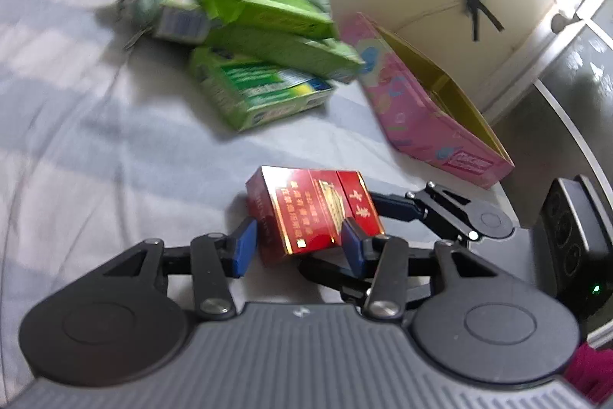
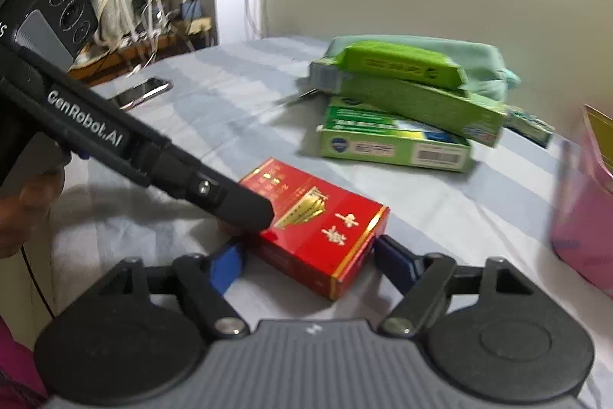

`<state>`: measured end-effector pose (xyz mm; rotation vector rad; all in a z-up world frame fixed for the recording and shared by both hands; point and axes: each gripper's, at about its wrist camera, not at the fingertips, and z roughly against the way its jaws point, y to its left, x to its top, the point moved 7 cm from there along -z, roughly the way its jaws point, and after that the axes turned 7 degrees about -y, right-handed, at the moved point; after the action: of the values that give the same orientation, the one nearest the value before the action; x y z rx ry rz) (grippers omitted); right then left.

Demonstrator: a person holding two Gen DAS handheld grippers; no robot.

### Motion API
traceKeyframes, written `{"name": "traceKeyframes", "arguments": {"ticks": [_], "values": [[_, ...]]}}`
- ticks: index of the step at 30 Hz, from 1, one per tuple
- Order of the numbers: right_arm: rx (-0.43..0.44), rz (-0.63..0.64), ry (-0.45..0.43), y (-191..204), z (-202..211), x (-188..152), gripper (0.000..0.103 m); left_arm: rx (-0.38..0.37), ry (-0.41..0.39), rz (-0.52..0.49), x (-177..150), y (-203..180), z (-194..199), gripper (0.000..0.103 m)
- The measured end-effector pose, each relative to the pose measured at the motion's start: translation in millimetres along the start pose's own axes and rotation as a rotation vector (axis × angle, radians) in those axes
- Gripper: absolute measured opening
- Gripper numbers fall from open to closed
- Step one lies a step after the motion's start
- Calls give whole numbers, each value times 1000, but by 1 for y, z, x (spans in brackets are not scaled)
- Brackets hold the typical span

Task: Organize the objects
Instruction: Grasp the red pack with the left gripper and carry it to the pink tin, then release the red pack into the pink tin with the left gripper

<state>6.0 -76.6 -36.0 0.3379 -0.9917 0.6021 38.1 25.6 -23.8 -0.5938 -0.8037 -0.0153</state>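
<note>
1. Writing: the arm of the left gripper, seen from the right wrist camera, carries white lettering "GenRobot.AI". The red box (image 1: 312,213) bears gold Chinese characters and a gold building emblem. The green boxes have printed labels and a barcode, too blurred to read.
2. Count: one red box; three green boxes (image 2: 398,117) stacked in a loose pile; one pale green pouch (image 2: 471,54) behind the pile; one pink cardboard tray (image 1: 417,110) with a yellow inside, open at the top; one phone (image 2: 141,91) lying far left on the bed; one small green-and-white carton (image 2: 530,125) to the right of the pile.
3. Place: the red box lies on the striped bedsheet (image 1: 76,125), near both cameras, in front of the green pile and well apart from the pink tray on the right.
4. Left gripper (image 1: 300,246): its blue pads (image 1: 245,248) are pinched on the near end of the red box, one on each side.
5. Right gripper (image 2: 310,261): its jaws stand spread wider than the box, with the red box's near corner between them. Its blue pads (image 2: 226,265) sit just beside the box; whether either touches it I cannot tell.
6. A hand (image 2: 23,209) shows at the left edge of the right wrist view, by the left gripper's handle.
</note>
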Motion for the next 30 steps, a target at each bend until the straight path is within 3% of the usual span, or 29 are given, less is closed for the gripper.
{"name": "traceKeyframes", "arguments": {"ticks": [4, 8, 16, 22, 24, 30], "values": [[-102, -18, -114, -32, 35, 17, 74, -66, -20, -88, 26, -40, -12, 49], [-264, -12, -216, -80, 71, 33, 74, -117, -75, -231, 59, -108, -42, 49], [-504, -83, -264, -192, 107, 26, 74, -211, -96, -378, 85, -208, -129, 49], [-572, -129, -233, -243, 94, 0, 76, -204, -59, -342, 84, -222, -188, 49], [-637, -149, -254, -254, 93, -9, 89, -177, -49, -320, 80, -221, -200, 52], [-667, -209, -309, -266, 102, -18, 85, -83, -104, -372, 76, -210, -194, 53]]}}
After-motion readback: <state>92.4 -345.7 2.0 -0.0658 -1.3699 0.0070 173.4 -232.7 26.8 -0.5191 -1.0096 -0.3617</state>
